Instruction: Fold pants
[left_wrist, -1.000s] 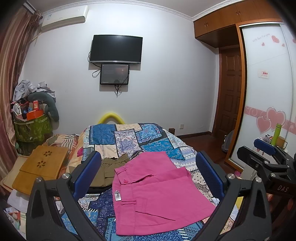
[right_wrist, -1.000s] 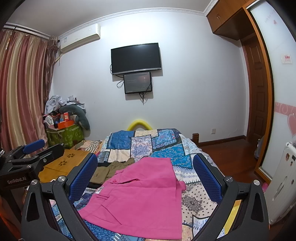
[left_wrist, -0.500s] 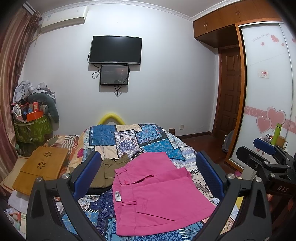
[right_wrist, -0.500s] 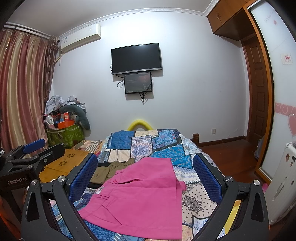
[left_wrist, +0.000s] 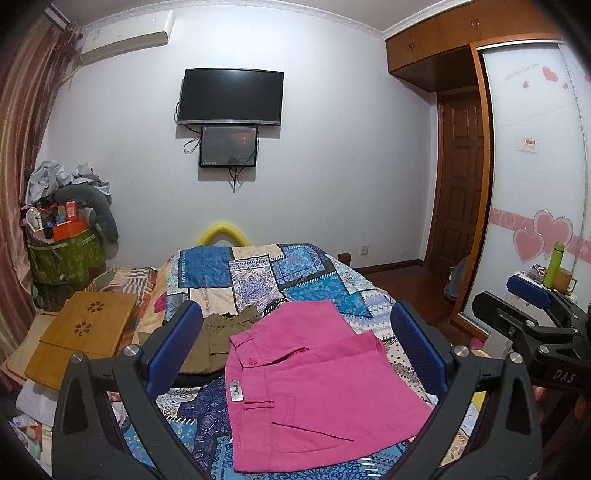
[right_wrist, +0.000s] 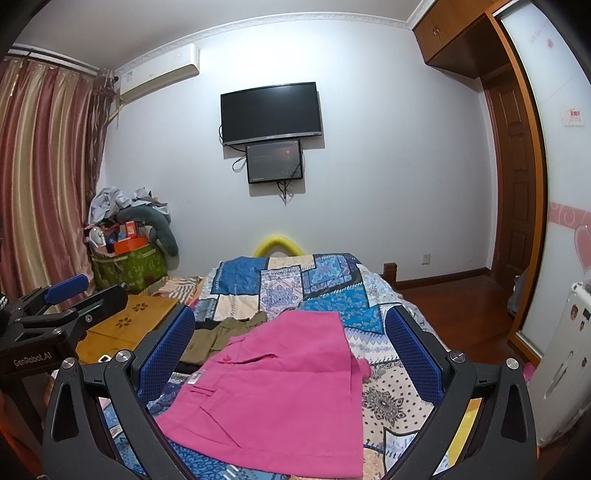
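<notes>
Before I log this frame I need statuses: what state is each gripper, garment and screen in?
left gripper: open, holding nothing
right gripper: open, holding nothing
pink cotton pants: folded, flat on the patchwork quilt
olive-green shorts: lying beside the pink pair
black wall television: dark

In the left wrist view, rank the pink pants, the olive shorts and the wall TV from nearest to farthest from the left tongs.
1. Bright pink cotton pants: folded, between the open left tongs.
2. Olive-green shorts: just beyond, left on the bed.
3. Black flat wall-mounted TV: far wall.
</notes>
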